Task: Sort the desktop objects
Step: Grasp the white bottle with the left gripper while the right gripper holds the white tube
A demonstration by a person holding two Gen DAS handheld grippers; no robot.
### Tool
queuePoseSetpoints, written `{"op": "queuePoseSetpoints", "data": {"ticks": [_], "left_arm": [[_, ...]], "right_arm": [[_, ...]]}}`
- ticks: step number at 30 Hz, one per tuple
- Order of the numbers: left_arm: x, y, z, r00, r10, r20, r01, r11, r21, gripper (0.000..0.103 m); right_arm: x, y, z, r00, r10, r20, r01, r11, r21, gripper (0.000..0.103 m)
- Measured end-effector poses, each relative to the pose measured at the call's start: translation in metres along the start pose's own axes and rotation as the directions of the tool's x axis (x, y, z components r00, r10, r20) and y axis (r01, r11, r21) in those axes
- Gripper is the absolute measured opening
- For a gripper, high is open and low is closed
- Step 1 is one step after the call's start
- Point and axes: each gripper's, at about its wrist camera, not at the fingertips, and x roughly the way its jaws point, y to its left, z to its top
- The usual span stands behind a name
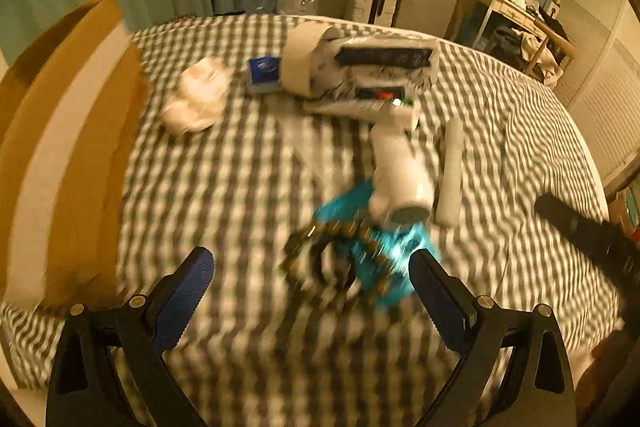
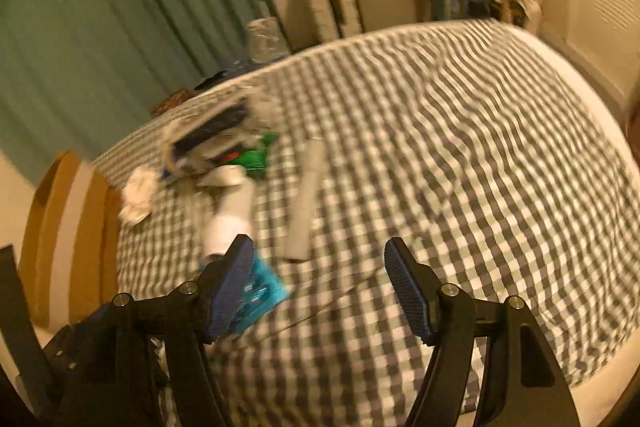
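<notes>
My left gripper (image 1: 312,279) is open above the checked cloth, with a dark bead bracelet (image 1: 320,259) and a turquoise packet (image 1: 376,255) lying between and just beyond its fingers. A white bottle (image 1: 400,175) lies past the packet, a white stick (image 1: 452,171) to its right. My right gripper (image 2: 320,267) is open and empty over the cloth; the turquoise packet (image 2: 260,299) sits behind its left finger, with the white bottle (image 2: 232,219) and the white stick (image 2: 306,203) further off. Both views are motion-blurred.
A cardboard box (image 1: 68,147) stands at the left edge. Further back lie a crumpled tissue (image 1: 196,99), a blue box (image 1: 262,73), a tape roll (image 1: 300,59) and white packages (image 1: 384,67). The right gripper's black body (image 1: 588,239) reaches in from the right.
</notes>
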Motion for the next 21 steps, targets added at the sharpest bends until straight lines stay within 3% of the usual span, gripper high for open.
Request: {"op": "queuePoseSetpoints", "data": {"ticks": [3, 7, 8, 9, 10, 12, 13, 14, 17, 21], "left_arm": [[0.021, -0.013, 0.02, 1.0, -0.003, -0.009, 0.002, 1.0, -0.013, 0.101], [0.056, -0.042, 0.04, 1.0, -0.005, -0.011, 0.006, 0.998, 0.055, 0.1], [0.068, -0.048, 0.044, 0.999, -0.005, -0.034, 0.007, 0.997, 0.073, 0.096], [0.078, -0.051, 0.046, 0.998, -0.003, -0.055, 0.007, 0.997, 0.082, 0.091], [0.089, -0.052, 0.049, 0.996, 0.008, -0.084, 0.0, 0.996, 0.091, 0.074], [0.099, -0.05, 0.052, 0.994, 0.013, -0.112, -0.002, 0.995, 0.103, 0.064], [0.095, -0.051, 0.055, 0.995, 0.011, -0.095, 0.002, 0.991, 0.134, 0.044], [0.093, -0.05, 0.058, 0.994, -0.01, -0.112, 0.028, 0.986, 0.162, 0.044], [0.088, -0.031, 0.062, 0.99, -0.041, -0.138, 0.056, 0.993, 0.105, 0.044], [0.084, -0.007, 0.059, 0.992, -0.019, -0.126, 0.028, 0.997, 0.072, 0.044]], "right_arm": [[0.013, -0.019, 0.008, 1.0, -0.008, 0.003, 0.007, 0.996, 0.086, 0.068], [0.041, -0.033, 0.013, 0.998, 0.02, -0.06, -0.01, 0.987, 0.158, 0.068], [0.048, -0.034, 0.015, 0.997, 0.025, -0.07, -0.013, 0.987, 0.161, 0.068], [0.05, -0.033, 0.016, 0.998, 0.021, -0.066, -0.01, 0.989, 0.15, 0.068], [0.054, -0.03, 0.019, 0.998, 0.01, -0.057, -0.003, 0.993, 0.12, 0.068], [0.064, -0.022, 0.024, 0.998, -0.001, -0.069, 0.004, 0.999, 0.049, 0.068], [0.069, -0.019, 0.025, 0.997, -0.002, -0.082, 0.005, 1.0, 0.029, 0.068], [0.076, -0.017, 0.025, 0.995, 0.014, -0.099, -0.012, 1.0, 0.023, 0.068], [0.086, -0.016, 0.026, 0.991, 0.057, -0.117, -0.053, 0.998, 0.04, 0.065], [0.098, -0.001, 0.032, 0.989, 0.07, -0.127, -0.073, 0.997, -0.019, 0.062]]}}
